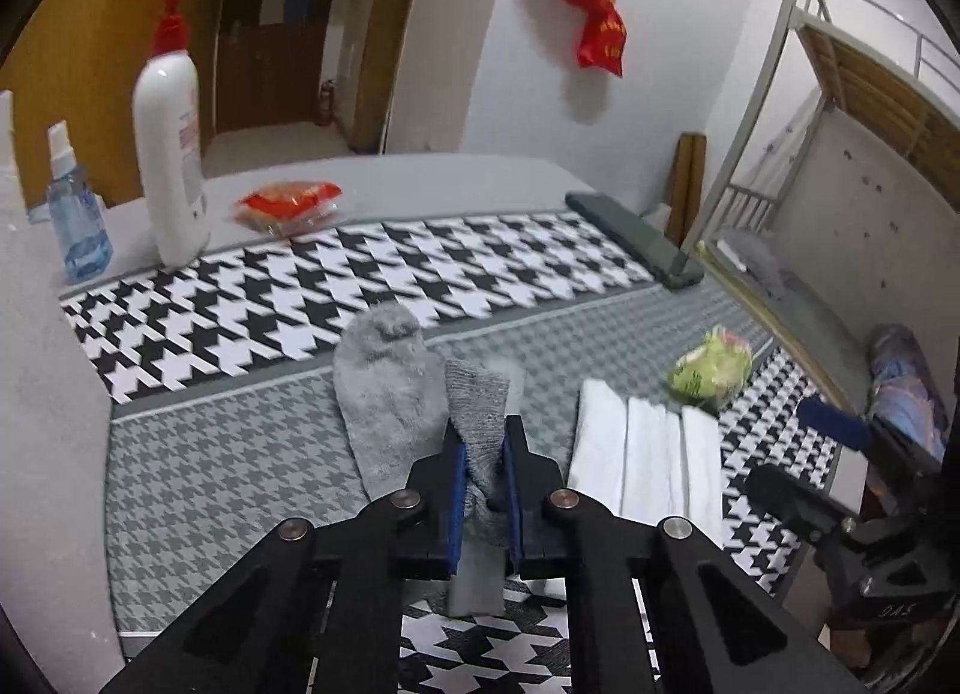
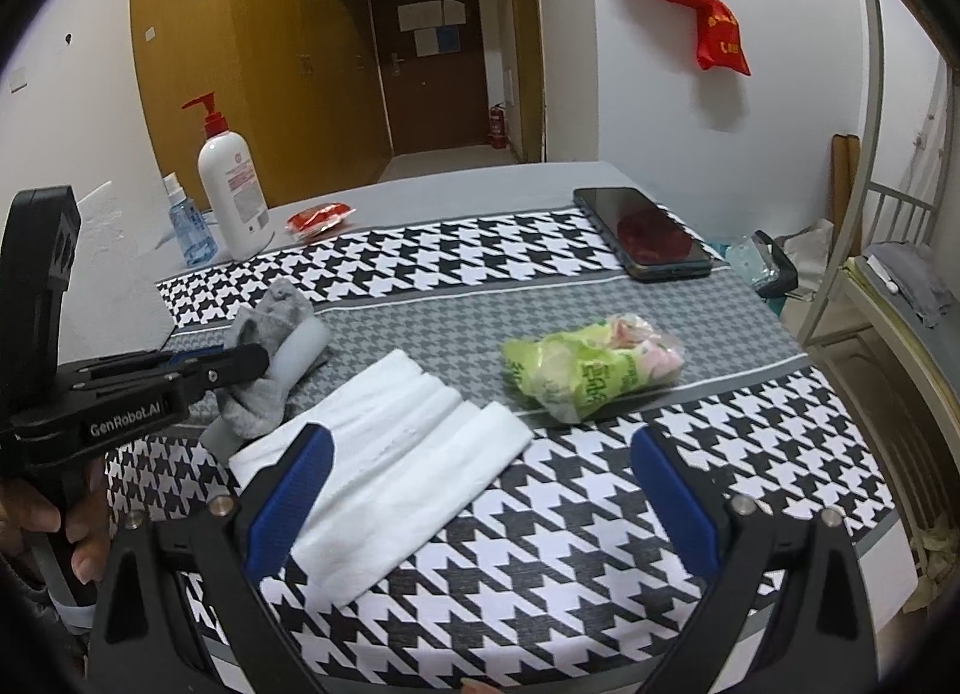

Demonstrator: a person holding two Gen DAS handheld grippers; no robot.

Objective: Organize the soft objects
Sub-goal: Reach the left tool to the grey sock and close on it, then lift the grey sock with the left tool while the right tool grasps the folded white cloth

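Houndstooth cloth (image 1: 252, 298) covers the table. From the left wrist, the left gripper (image 1: 485, 454) is pinched shut on a grey sock (image 1: 384, 388) near its cuff — limp, light knit that will droop and drag, so a bunched grip holds best. From the right wrist, the right gripper (image 2: 480, 490) gapes wide and empty over the folded white towel (image 2: 396, 466) — soft, apt to unfold.

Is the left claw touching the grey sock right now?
Touching. The left wrist view shows the left claw with both blue pads pressed against a bunched part of the grey sock, no gap on either side.
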